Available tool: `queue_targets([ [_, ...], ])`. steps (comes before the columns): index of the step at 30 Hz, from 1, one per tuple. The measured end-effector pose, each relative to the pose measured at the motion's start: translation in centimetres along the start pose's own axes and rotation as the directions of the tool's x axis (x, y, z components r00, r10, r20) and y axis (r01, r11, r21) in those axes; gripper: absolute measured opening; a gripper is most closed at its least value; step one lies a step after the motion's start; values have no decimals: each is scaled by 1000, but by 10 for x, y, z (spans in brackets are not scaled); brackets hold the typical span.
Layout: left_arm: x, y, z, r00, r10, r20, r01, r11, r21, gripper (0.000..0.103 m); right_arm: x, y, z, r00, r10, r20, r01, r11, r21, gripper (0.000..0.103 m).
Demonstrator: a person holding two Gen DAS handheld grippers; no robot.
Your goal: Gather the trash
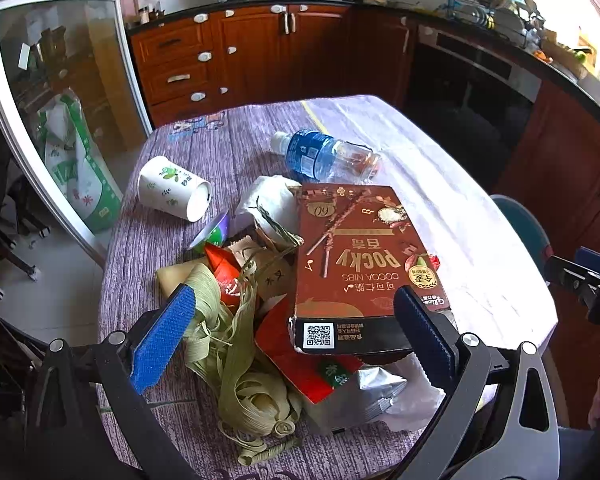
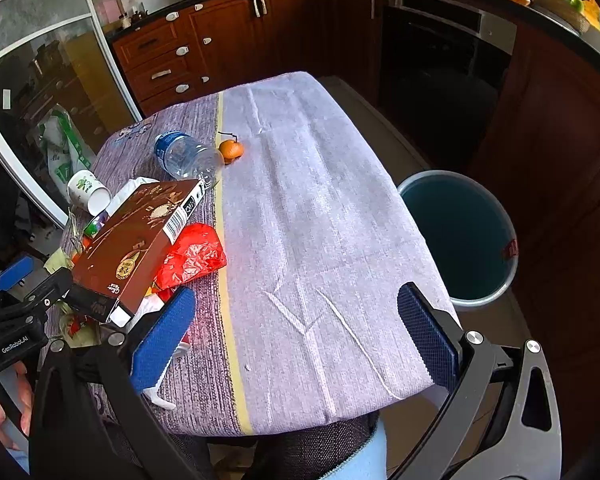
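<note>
Reaching over the near edge of the table [image 2: 320,240], the left gripper [image 1: 296,328] has its jaws spread wide on either side of the near end of the brown Pocky box [image 1: 360,256], pads not visibly touching it and nothing held. That reads as the first pick about to be made: the next move calls for closing squarely across the box's width, since it lies tilted on the heap and could slide. Under and beside it lie pale green leaf strips [image 1: 236,344], a red packet [image 1: 296,356] and a silver foil pouch [image 1: 372,392]. The right gripper [image 2: 296,332] hovers over the bare cloth at the near right corner, equally wide open and empty, angled towards the far end. Further along the left side lie a red plastic bag [image 2: 192,256], a tipped paper cup [image 1: 172,188], a clear bottle [image 1: 324,156] and an orange [image 2: 231,149]. Off the table's right edge stands the teal bin [image 2: 460,232], apparently empty.
</note>
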State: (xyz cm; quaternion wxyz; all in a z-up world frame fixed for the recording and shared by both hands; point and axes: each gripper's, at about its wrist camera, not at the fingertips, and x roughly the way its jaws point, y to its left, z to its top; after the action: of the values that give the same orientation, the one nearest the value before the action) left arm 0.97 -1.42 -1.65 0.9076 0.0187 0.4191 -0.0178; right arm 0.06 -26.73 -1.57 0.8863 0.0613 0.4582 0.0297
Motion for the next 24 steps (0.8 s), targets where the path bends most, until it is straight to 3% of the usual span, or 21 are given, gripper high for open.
queue_targets([
  [8,6,1,-1,1000,-8,-11,8,1000,10,99,4,4,2,1000,-4,-15,3,1000,-11,97],
  [13,8,9,3,1000,28,-8,-27,999,33,99,7,13,6,1000,1,-21,-2,999,-44,97],
  [20,21,33,12,994,110,-26,-107,990,86,99,23,34,25,994,89,-65,-94,992,-83,97],
  [24,35,37,16,991,124,-52,-117,986,120,99,39,54,39,976,191,-103,-201,974,-101,96],
])
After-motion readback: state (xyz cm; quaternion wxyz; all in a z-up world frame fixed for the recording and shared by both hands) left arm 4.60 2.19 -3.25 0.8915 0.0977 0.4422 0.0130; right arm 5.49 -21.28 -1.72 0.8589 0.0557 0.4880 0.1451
